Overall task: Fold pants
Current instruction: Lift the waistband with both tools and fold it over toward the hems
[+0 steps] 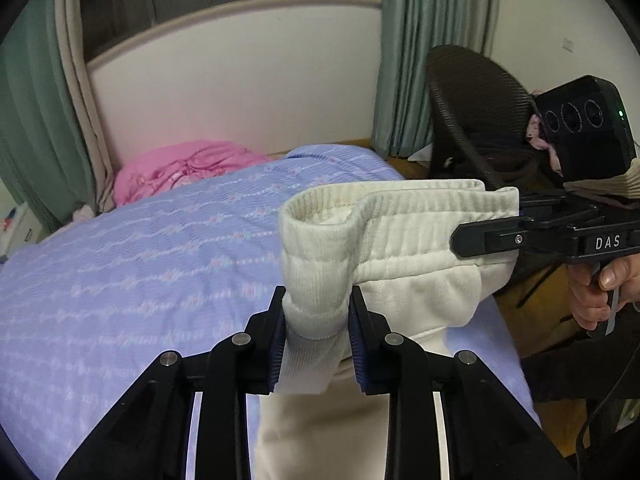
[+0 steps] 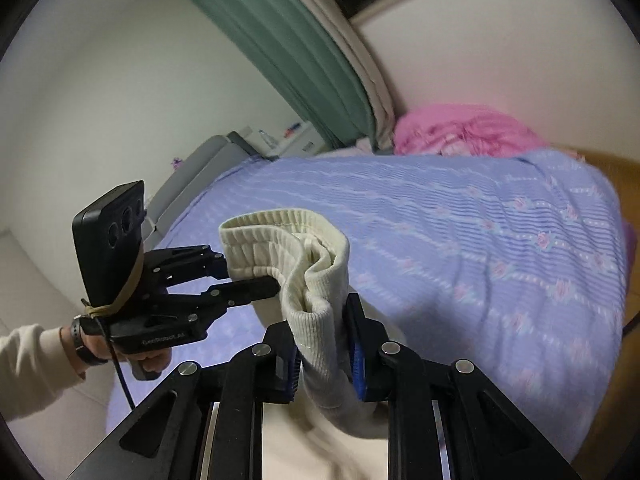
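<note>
Above the lilac bedspread (image 1: 140, 248), cream pants (image 1: 384, 232) hang by their ribbed waistband. Left gripper (image 1: 316, 320) is clamped on one end, right gripper (image 2: 322, 328) pinches the other. Pink bedding (image 1: 180, 168) lies at the far edge.

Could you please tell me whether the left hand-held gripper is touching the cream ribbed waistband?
Touching. The left wrist view shows the left hand-held gripper pinching the cream ribbed waistband between both fingers.
</note>
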The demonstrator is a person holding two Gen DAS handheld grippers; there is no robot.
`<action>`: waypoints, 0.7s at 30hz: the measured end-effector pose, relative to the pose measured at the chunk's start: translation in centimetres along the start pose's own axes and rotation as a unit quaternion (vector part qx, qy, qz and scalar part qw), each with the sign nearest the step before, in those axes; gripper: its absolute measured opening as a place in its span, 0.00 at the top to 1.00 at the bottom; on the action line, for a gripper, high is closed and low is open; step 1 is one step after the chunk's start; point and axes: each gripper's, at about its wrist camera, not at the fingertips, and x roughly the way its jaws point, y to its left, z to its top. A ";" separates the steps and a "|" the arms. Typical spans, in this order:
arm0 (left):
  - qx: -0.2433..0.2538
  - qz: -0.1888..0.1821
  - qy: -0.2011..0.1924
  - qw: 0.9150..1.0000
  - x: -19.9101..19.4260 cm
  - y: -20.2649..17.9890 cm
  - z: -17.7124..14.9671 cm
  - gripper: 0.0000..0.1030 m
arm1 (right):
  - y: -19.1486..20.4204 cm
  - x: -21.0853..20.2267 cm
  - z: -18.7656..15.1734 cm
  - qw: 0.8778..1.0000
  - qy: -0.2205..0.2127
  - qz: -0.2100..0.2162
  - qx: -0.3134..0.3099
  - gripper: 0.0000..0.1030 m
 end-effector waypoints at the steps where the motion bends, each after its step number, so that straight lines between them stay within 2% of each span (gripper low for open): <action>1: 0.000 0.001 -0.005 1.000 -1.8 -0.6 -1.3 0.73 | 2.3 -1.0 -1.2 1.000 -0.007 -0.002 -0.012 0.79; 6: -0.005 0.004 -0.022 1.000 -8.4 -3.2 -7.5 0.73 | 9.8 -5.2 -7.3 0.998 -0.017 -0.005 -0.053 0.79; 11: -0.013 0.011 -0.012 1.000 -11.6 -4.8 -14.8 0.72 | 16.2 -6.1 -13.6 0.995 0.000 -0.011 -0.101 0.79; 18: -0.075 0.021 0.024 0.997 -9.3 -5.7 -26.6 0.72 | 20.0 -2.0 -23.3 0.979 0.052 -0.036 -0.191 0.79; 21: -0.102 0.035 0.028 0.994 -8.0 -6.3 -30.0 0.71 | 20.2 -0.1 -27.4 0.970 0.074 -0.046 -0.228 0.79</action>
